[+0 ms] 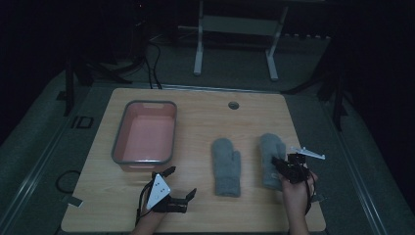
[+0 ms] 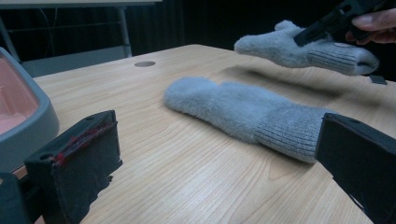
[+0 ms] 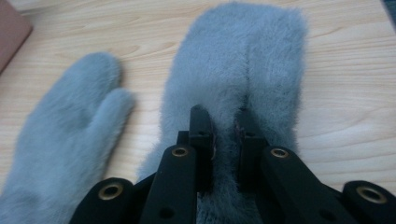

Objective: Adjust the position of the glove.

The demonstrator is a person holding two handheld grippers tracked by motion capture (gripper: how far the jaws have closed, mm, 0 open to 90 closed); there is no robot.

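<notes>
**Right gripper pinching one mitten, left gripper idle and spread**

Near edge of the bench (image 1: 195, 215): left gripper (image 1: 178, 185) rests low on the wood, its fingers (image 2: 79, 158) spread wide, nothing between them. In the left gripper view they frame the cuff of the flat mitten (image 2: 243, 109), not touching it.

Right gripper (image 1: 279, 164) is held in the person's right hand (image 1: 296, 188) at the near right of the bench. Its fingers (image 3: 201, 133) are closed on a fold of fuzzy fabric along the middle of the held mitten (image 3: 238, 70), so a firm pinch with fabric bunched between them. In the left gripper view the held mitten (image 2: 303, 49) hangs clear of the wood with a shadow under it, roughly level, ribbed cuff toward the hand. From the high view it sits (image 1: 270, 156) right of centre, tip pointing away from the person.

Flat mitten (image 1: 226, 166) lies just left of it, centre of the bench, thumb on its right side, cuff toward the person. The two mittens are near each other, not touching.

Further left and back: pink bin (image 1: 145, 133) with a grey rim, open side up, well apart from both mittens. Left gripper sits just in front of its near right corner.

Far edge: a round cable hole (image 1: 233, 105) in the bench top.
</notes>
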